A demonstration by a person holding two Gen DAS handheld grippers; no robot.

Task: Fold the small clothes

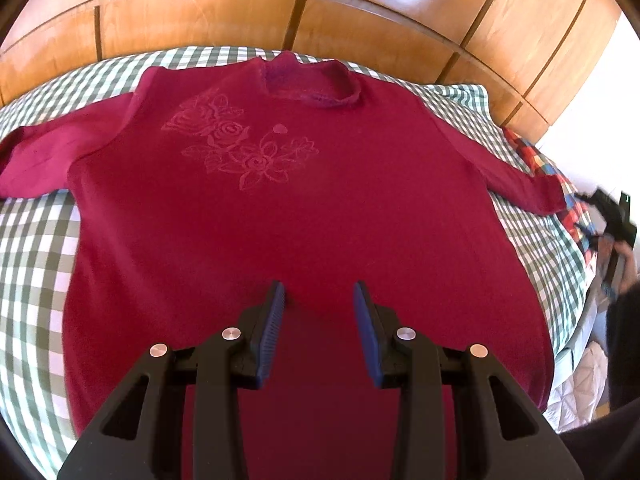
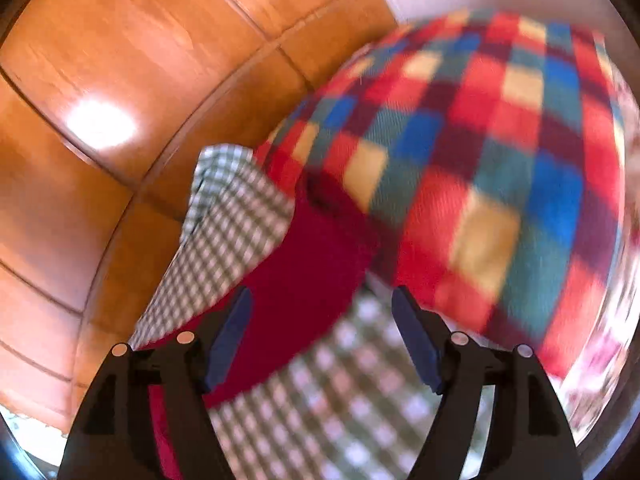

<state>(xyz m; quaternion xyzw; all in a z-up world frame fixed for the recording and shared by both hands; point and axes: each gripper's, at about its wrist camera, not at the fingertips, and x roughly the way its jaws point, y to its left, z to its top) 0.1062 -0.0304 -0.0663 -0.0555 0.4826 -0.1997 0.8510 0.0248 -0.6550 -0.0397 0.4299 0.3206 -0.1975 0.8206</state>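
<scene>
Two views showed the scene. In the left wrist view, a dark red long-sleeved knit sweater with a tone-on-tone rose motif on its chest lay flat, front up, on a green-and-white checked cloth, collar toward the far side and both sleeves spread outward. Behind it ran a glossy orange-brown wooden panelled wall. The left gripper hung above the sweater's lower body, its blue-padded black fingers set well apart with nothing between them. At the right edge the right gripper appeared small and blurred near the sleeve end, beside a multicoloured checked blanket.

In the right wrist view, which was blurred by motion, the right gripper had its jaws spread wide and empty. Ahead of them a sleeve of the sweater lay across the checked cloth, its far end reaching the red, blue, yellow and teal blanket. The wooden wall filled the left side.
</scene>
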